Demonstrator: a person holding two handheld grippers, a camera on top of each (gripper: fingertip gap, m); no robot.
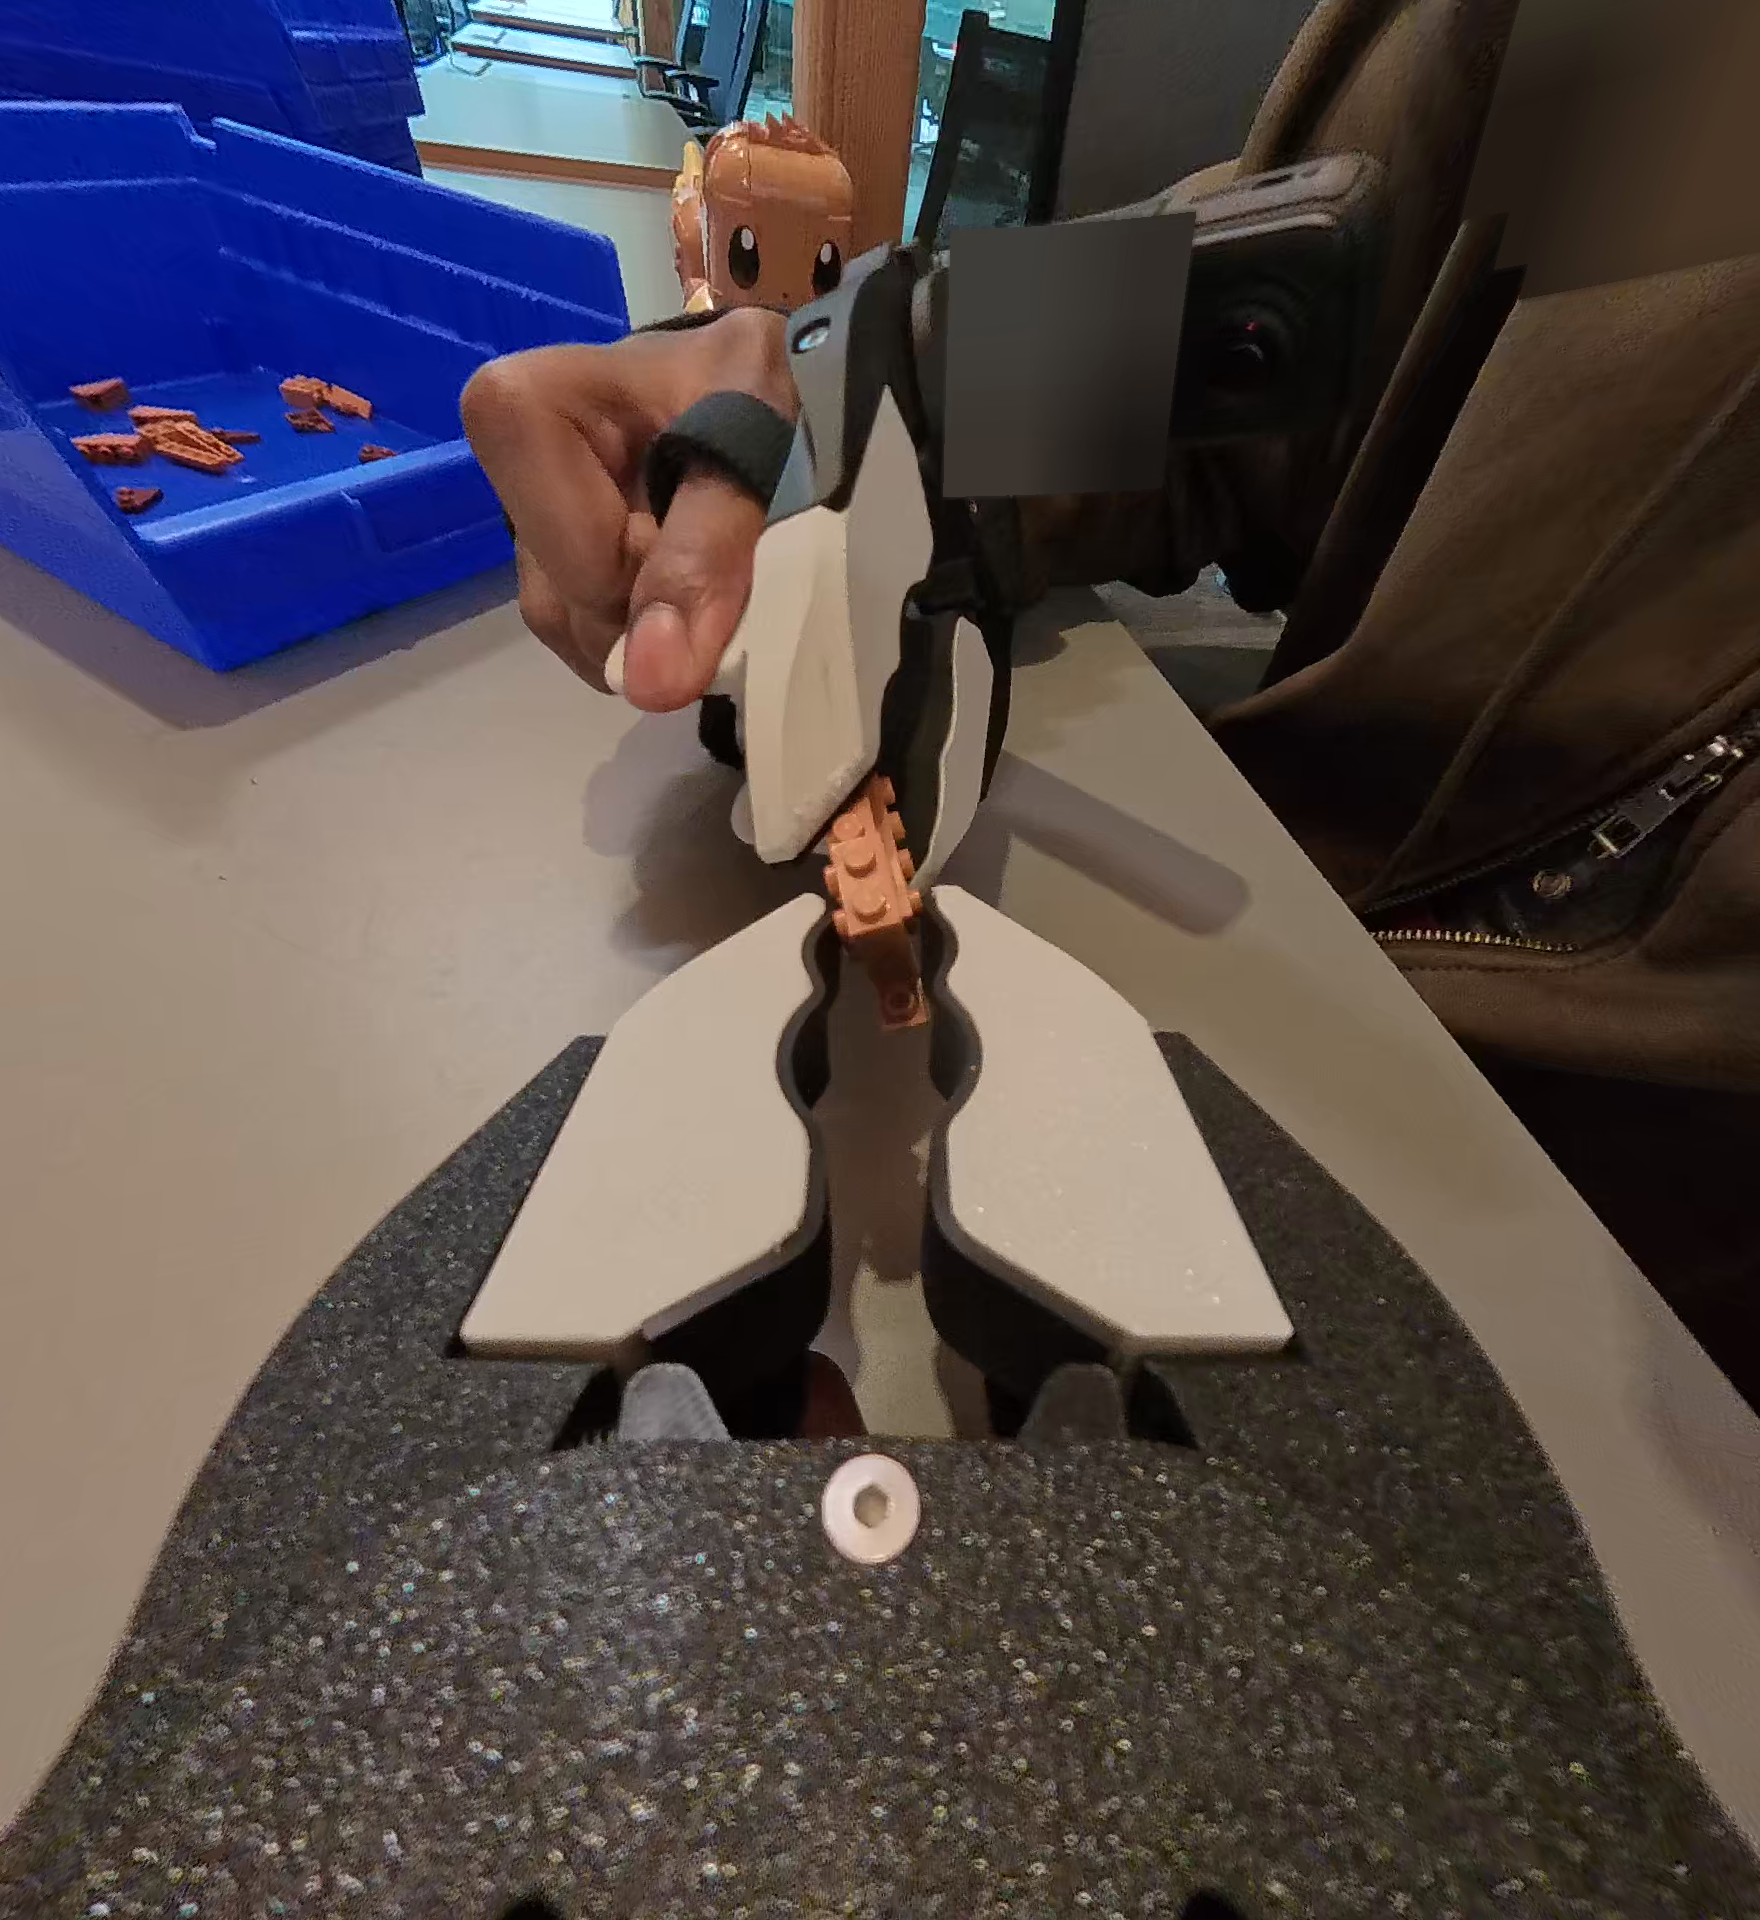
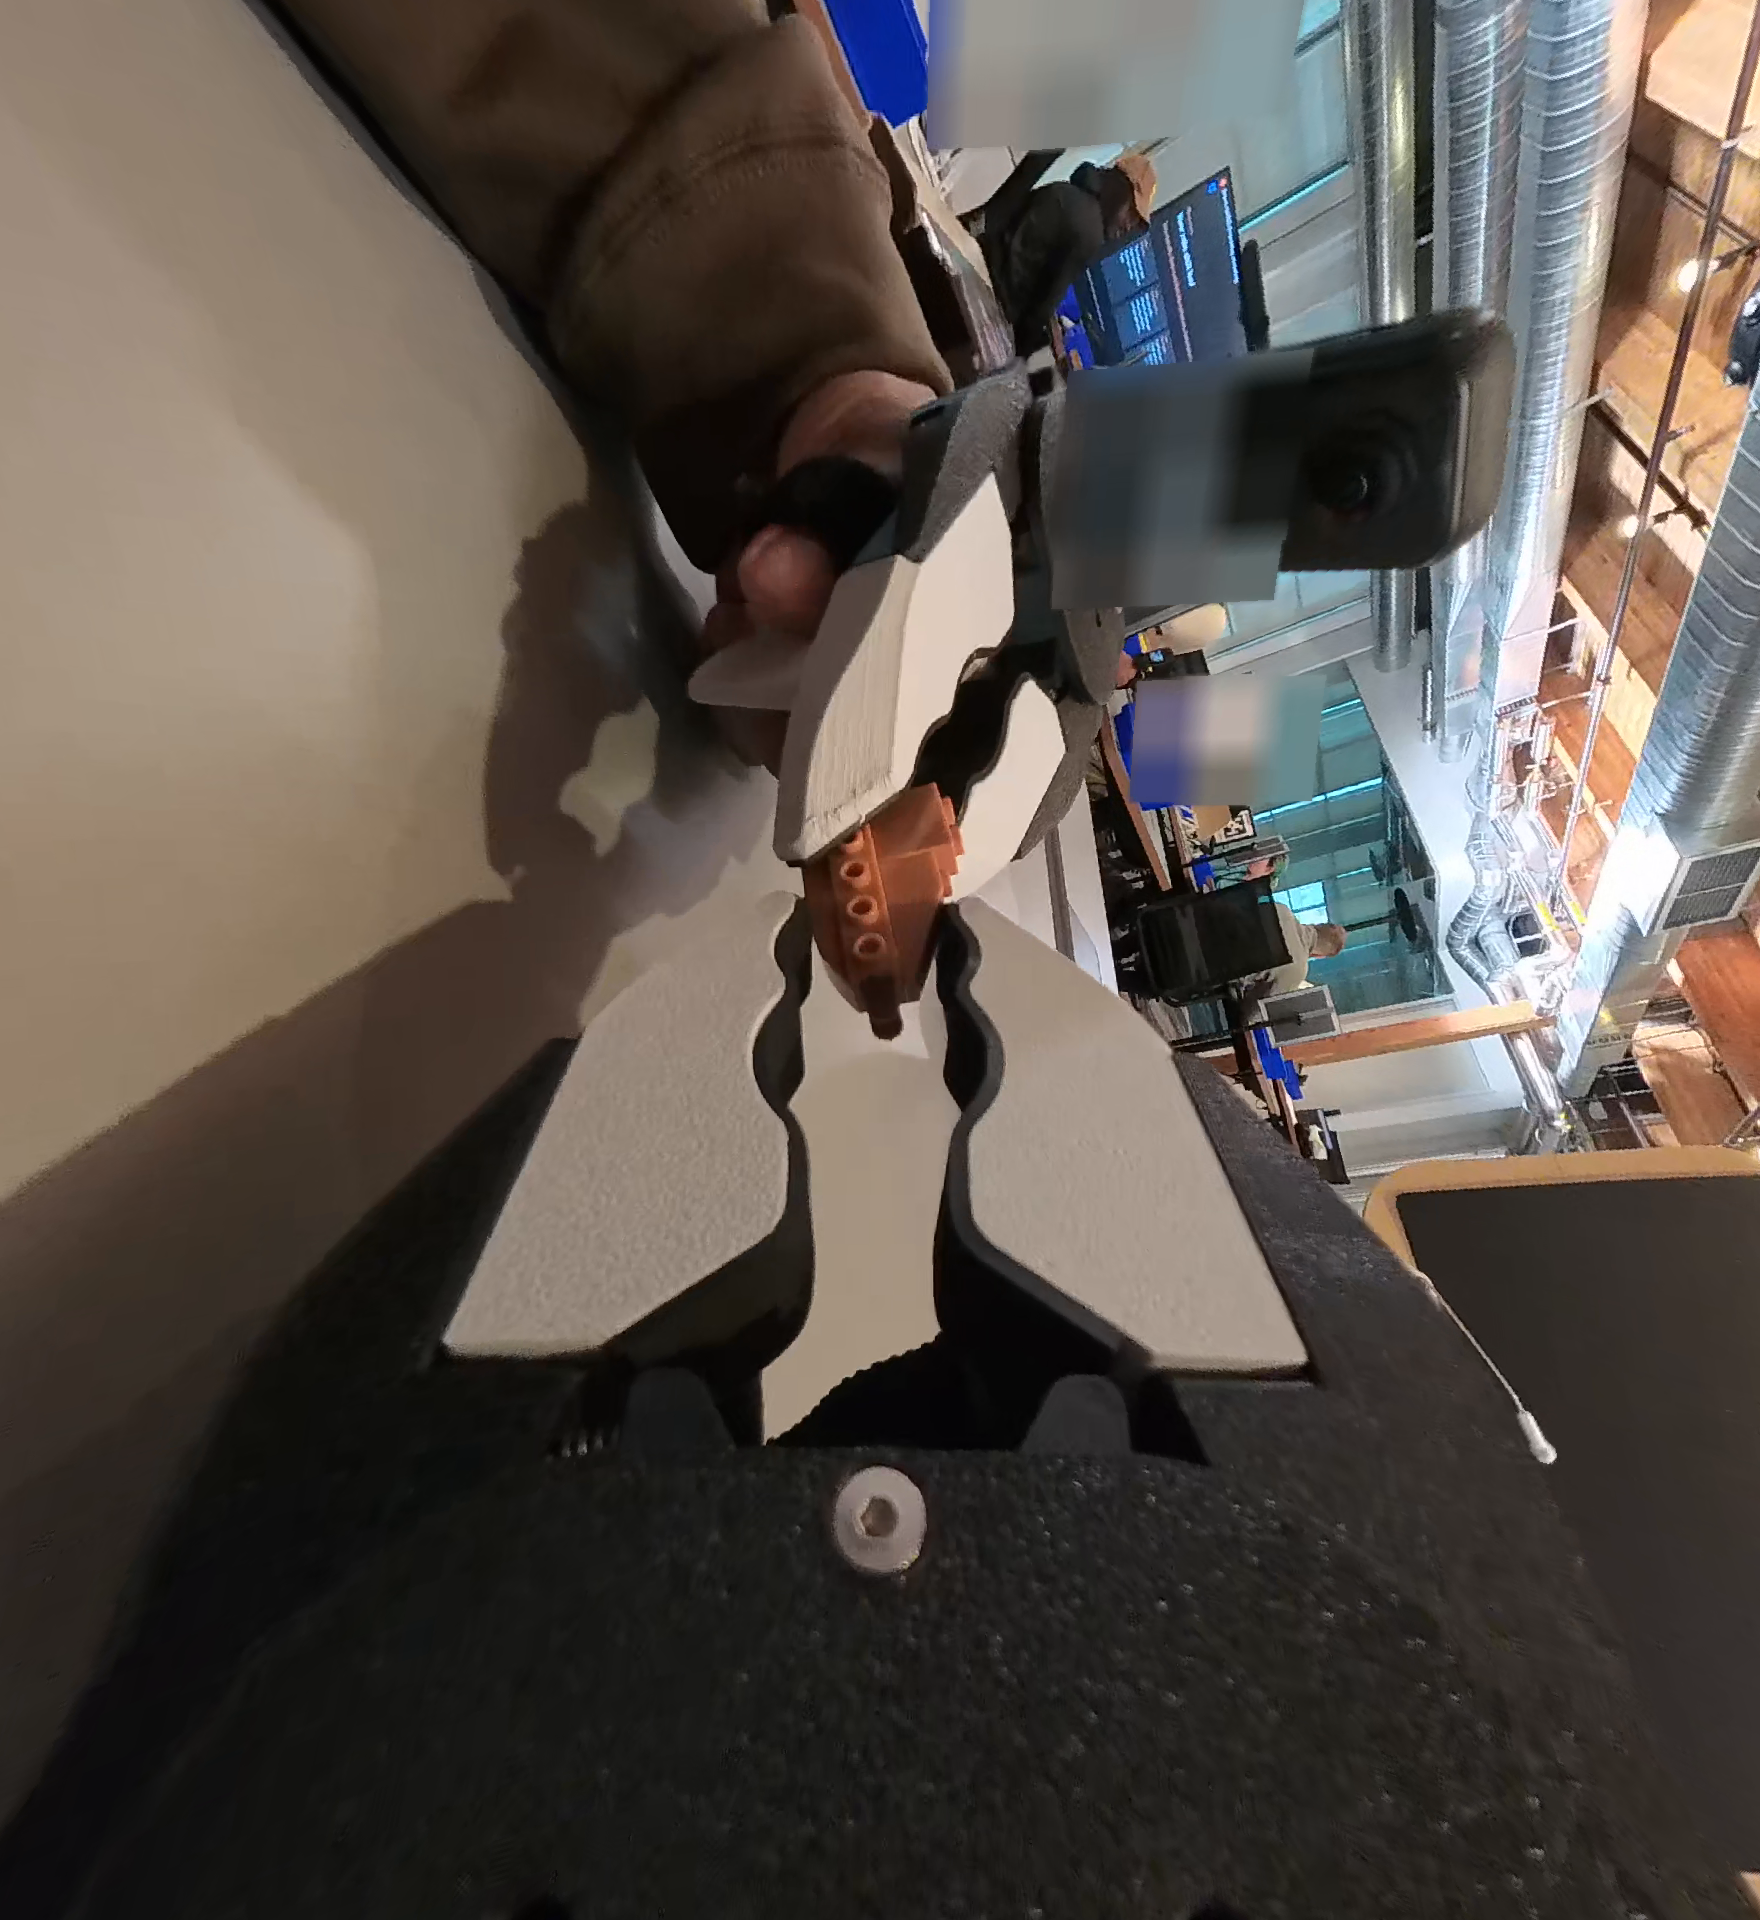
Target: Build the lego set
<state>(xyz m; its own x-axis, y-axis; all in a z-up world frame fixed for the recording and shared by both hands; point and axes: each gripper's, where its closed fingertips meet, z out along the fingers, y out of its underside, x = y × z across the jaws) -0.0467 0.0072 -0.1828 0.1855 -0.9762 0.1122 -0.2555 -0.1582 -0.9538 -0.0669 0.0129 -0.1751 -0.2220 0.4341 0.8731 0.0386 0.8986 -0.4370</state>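
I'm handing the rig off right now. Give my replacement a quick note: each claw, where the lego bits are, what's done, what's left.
Left claw: tips closed on the near end of the brown lego sub-assembly, above the table.
Right claw: gripping the same piece from the opposite end.
Loose brown bricks lie in the blue bin; a finished brown figure stands behind.
Done: small sub-assembly stacked.
Left: probably press it together, then add more bricks.

1. Lego assembly (image 1: 871,894) sits between the tips of the left gripper (image 1: 876,914) and the right gripper (image 1: 860,831), above the table (image 1: 232,935).
2. Bin (image 1: 263,416) stands far left on the table, loose pieces (image 1: 180,436) inside.
3. Built figure (image 1: 772,229) stands behind the hand (image 1: 627,499).
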